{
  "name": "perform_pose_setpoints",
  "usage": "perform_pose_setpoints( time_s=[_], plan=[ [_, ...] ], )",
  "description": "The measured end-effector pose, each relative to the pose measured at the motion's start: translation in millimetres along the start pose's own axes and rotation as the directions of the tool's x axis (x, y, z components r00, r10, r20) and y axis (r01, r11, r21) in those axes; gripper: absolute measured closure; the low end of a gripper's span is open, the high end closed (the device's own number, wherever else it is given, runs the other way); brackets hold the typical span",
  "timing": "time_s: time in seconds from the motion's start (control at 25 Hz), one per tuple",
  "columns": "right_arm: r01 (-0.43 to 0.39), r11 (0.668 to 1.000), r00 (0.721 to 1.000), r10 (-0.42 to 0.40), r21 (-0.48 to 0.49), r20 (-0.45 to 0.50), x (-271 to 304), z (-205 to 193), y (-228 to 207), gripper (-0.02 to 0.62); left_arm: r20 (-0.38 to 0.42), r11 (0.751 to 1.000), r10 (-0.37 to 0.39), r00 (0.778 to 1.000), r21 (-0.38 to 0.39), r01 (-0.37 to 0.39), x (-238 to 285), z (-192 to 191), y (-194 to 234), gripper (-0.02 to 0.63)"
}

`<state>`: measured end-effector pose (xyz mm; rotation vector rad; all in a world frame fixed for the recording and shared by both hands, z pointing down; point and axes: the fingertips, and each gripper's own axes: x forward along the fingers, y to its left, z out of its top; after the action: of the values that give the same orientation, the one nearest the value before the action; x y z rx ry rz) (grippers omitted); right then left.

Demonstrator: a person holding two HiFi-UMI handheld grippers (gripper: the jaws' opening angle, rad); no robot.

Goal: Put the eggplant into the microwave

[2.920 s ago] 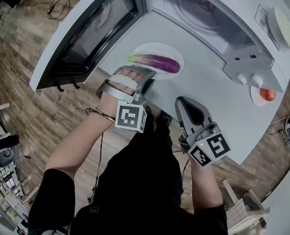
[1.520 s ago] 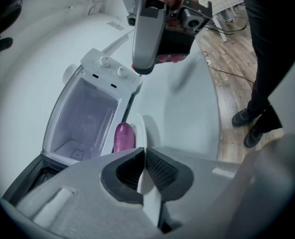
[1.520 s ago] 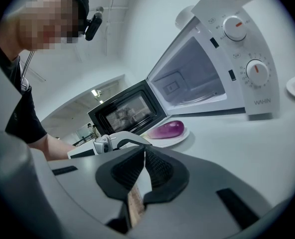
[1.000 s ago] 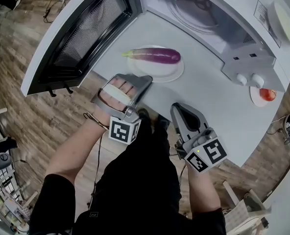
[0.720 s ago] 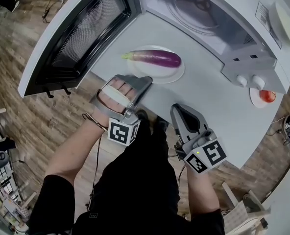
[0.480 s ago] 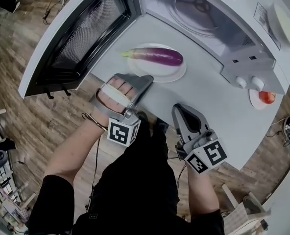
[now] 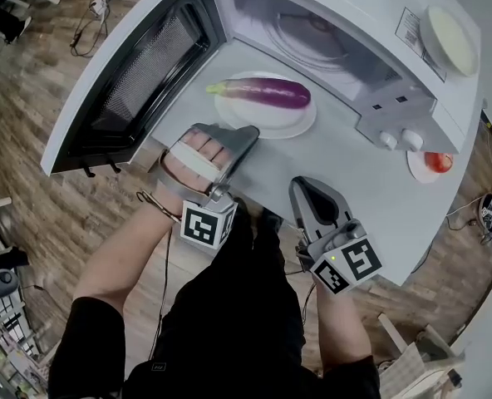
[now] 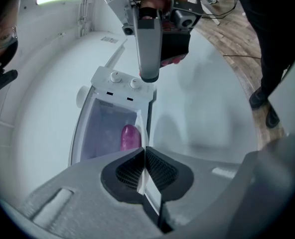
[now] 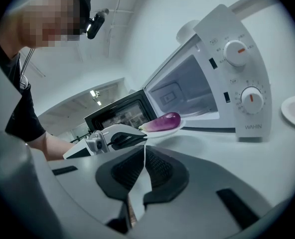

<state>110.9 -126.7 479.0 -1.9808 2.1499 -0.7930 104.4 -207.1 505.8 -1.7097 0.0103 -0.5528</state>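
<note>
The two fingers of the left gripper (image 8: 145, 149) are pressed together along their dark pads, and nothing is held between them. This gripper is held over the near part of the white table (image 7: 358, 173), and no contact with any object is seen. The fingers of the right gripper (image 9: 144, 151) are closed against each other in the same way, and nothing is pinched there either. The eggplant (image 7: 264, 92) is laid lengthwise on a white plate (image 7: 300, 125). The plate stands on the table directly in front of the microwave (image 7: 354, 2), whose door (image 7: 134, 69) is swung wide open to the left. The eggplant is found ahead of the left gripper's tips, near them but clearly apart, and the plate's rim is the part closest to them. The right gripper is held farther back, at the table's near edge and to the right of the plate, well apart from the eggplant. A red fruit (image 7: 435, 161) on a small saucer (image 7: 415, 170) is seen beside the microwave's knobs.
</note>
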Motion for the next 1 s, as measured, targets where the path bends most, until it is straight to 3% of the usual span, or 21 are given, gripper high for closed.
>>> perform_pose_setpoints(
  time_s=[0.68, 1.0],
  plan=[
    [0.015, 0.997, 1.000, -0.015, -0.081, -0.004, -10.6, 50.0, -16.7, 0.577, 0.031, 0.996, 0.074, 0.997, 0.054, -0.076, 25.6, 23.6, 66.5, 0.589],
    [-0.005, 0.998, 1.000, 0.005, -0.067, -0.009, 2.5, 53.6, -24.9, 0.577, 0.032, 0.990, 0.103, 0.994, 0.093, -0.106, 66.7, 17.6, 61.0, 0.589]
  ],
)
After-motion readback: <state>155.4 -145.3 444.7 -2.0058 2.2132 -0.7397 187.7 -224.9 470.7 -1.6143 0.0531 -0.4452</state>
